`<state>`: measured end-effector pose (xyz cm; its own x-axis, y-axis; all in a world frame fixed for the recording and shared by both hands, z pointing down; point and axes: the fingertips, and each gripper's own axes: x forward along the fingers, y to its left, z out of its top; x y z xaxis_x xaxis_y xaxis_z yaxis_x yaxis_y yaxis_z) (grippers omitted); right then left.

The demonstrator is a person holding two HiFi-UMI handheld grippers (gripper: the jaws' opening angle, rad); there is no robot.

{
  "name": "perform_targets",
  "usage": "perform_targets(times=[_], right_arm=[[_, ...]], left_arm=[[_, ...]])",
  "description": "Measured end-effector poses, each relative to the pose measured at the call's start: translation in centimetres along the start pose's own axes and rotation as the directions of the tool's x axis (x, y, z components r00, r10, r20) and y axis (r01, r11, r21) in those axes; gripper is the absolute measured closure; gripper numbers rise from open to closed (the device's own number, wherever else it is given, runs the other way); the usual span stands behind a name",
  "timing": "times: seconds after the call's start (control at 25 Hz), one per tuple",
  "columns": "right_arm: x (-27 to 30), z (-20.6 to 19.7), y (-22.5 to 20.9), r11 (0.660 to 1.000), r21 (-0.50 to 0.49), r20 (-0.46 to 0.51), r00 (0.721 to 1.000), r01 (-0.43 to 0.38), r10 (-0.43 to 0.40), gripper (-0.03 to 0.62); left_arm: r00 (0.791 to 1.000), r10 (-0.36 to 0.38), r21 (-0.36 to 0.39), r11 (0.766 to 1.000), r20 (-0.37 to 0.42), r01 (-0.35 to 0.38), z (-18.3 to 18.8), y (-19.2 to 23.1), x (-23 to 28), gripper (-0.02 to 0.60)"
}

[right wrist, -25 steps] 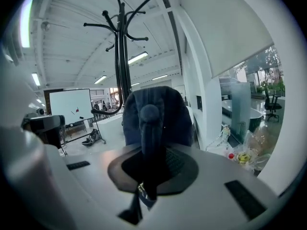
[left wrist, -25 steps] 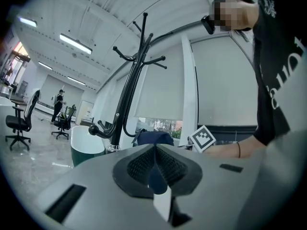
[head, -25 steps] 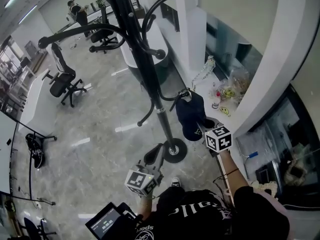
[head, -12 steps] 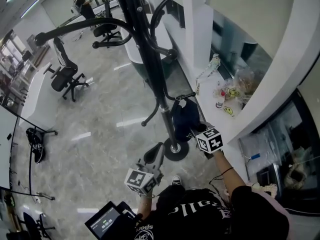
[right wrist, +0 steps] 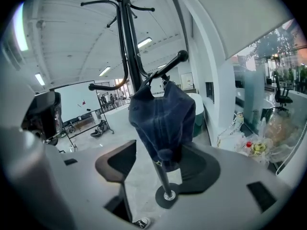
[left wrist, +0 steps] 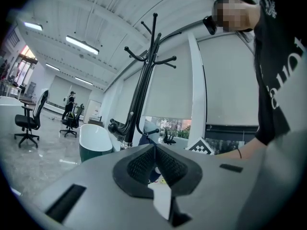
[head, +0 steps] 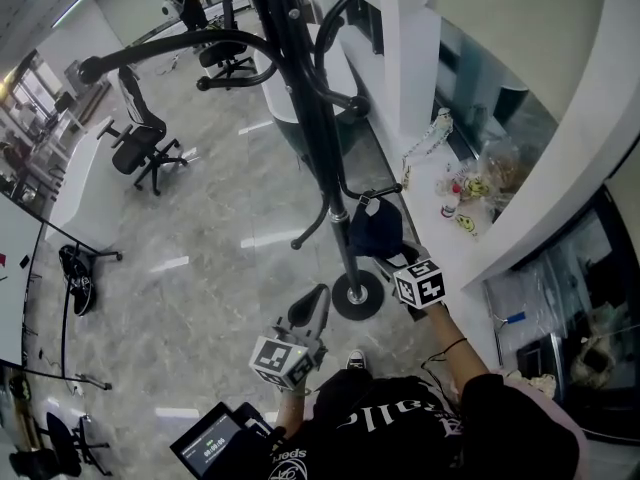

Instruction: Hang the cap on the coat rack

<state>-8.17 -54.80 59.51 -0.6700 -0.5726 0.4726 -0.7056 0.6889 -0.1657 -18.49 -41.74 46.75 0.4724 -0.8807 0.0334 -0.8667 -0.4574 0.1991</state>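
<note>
Our right gripper [right wrist: 158, 164] has just been opening and its jaws stand wide apart. The cap [right wrist: 163, 119] hangs from the coat rack [right wrist: 127, 47] between them, ungripped. We keep the left gripper [left wrist: 154, 164] pressed together, empty.

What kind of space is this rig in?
Probably an open-plan office or lobby: wheeled office chairs, a polished stone floor, a whiteboard on a stand, and a black coat rack.

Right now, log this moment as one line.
cap: hanging on coat rack | right gripper: jaws just opened, cap between them, not gripped | left gripper: shut, empty
</note>
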Motion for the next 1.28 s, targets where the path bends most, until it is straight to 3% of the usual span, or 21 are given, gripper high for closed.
perform_targets(times=[0.4,0.96,1.04,1.2,1.28], right_arm=[[-2.9,-0.5,-1.5,0.993,0.052,0.058,0.992,0.106,-0.109,0.336],[-10.6,-1.3,3.9,0.997,0.037,0.139,0.988,-0.072,0.066,0.340],[-12.1,-1.4,4.7,0.996,0.022,0.157,0.984,-0.085,0.080,0.367],[-15.1,-1.4,5.8,0.994,0.034,0.213,0.973,-0.101,0.091,0.516],[-16.3,-1.7,6.4,0.993,0.039,0.228,0.968,-0.114,0.102,0.541]], left_arm=[[1.000,0.004,0.008,1.000,0.008,-0.004,-0.4,-1.1,-0.2,0.577],[0.999,-0.027,-0.010,1.000,-0.022,0.026,-2.0,-7.7,-0.9,0.577],[0.999,-0.024,-0.015,1.000,-0.027,0.023,-2.5,-8.9,-1.3,0.577],[0.999,-0.015,-0.022,1.000,-0.041,0.014,-3.6,-11.0,-2.3,0.577],[0.999,-0.012,-0.022,1.000,-0.052,0.011,-4.2,-12.1,-3.0,0.577]])
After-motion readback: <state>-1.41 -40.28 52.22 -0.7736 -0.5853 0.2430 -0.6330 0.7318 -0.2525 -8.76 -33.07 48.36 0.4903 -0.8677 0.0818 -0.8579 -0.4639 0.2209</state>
